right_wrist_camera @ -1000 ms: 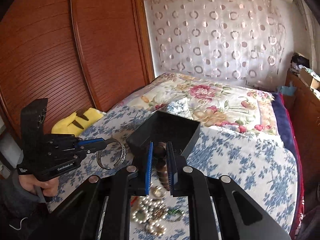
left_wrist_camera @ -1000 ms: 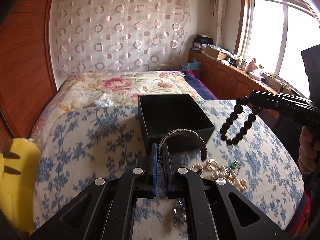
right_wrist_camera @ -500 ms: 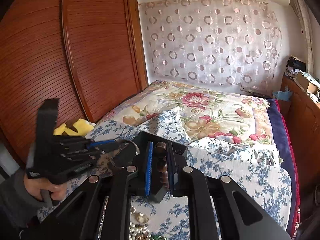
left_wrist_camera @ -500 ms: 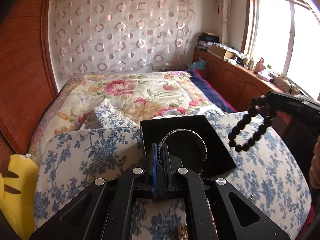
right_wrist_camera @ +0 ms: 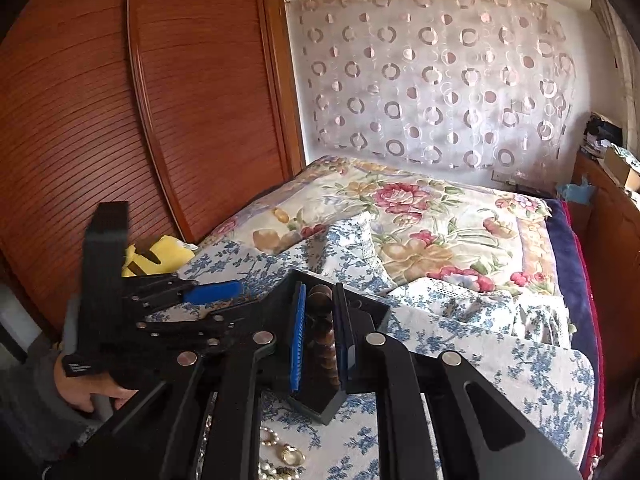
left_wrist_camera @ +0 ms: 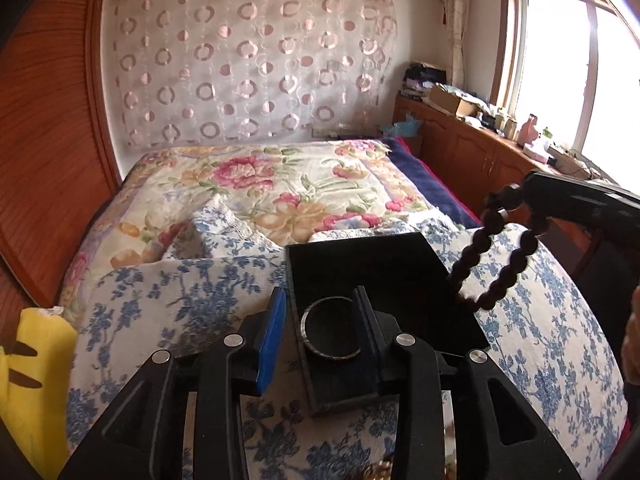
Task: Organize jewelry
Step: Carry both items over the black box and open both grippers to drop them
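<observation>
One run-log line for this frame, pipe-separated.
left gripper: opening, silver bangle released into black box | right gripper: shut on dark bead bracelet, beside box | loose jewelry on bedspread

Floral quilt [left_wrist_camera: 280,188], yellow plush [left_wrist_camera: 32,380], circle-patterned curtain [right_wrist_camera: 432,80], wooden wardrobe [right_wrist_camera: 120,100].

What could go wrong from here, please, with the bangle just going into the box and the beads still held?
1. The left gripper is opening with the silver bangle lying between its fingers in the black box; pulling back carelessly might snag it.
2. The dark bead bracelet, clamped by the right gripper, hangs at the box's edge and could drop on the quilt.
</observation>
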Motion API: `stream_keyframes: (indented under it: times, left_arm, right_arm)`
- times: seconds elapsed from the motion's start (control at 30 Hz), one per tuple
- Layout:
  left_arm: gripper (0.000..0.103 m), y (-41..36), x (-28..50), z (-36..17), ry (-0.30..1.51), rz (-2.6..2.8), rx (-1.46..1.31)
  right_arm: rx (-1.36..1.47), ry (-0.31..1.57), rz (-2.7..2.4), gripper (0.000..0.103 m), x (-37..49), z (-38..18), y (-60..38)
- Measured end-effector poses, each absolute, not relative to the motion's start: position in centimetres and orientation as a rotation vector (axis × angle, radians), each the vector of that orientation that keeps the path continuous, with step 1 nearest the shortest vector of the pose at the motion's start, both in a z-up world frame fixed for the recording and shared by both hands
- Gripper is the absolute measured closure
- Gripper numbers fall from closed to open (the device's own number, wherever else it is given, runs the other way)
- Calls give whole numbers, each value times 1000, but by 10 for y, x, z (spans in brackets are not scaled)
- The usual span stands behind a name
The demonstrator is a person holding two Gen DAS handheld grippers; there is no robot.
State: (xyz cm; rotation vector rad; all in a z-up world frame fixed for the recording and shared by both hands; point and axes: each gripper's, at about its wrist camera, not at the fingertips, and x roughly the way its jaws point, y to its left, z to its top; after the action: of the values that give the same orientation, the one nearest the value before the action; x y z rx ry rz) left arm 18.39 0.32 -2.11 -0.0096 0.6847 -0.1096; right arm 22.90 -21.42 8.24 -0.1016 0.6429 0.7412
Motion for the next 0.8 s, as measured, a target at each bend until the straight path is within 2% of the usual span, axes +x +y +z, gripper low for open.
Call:
stream_keyframes:
  times: [0.63, 0.7, 0.8]
  left_arm:
    - [65, 41, 122, -12, 642, -87, -18]
    - [63, 39, 119, -13, 645, -96, -20]
    - [62, 35, 113, -19, 653, -112, -22]
  right_arm:
    - [-82, 760, 780, 87, 245, 47, -165]
    - [-91, 766, 761, 68, 247, 42, -168]
    - [-85, 769, 742, 67, 248, 37, -181]
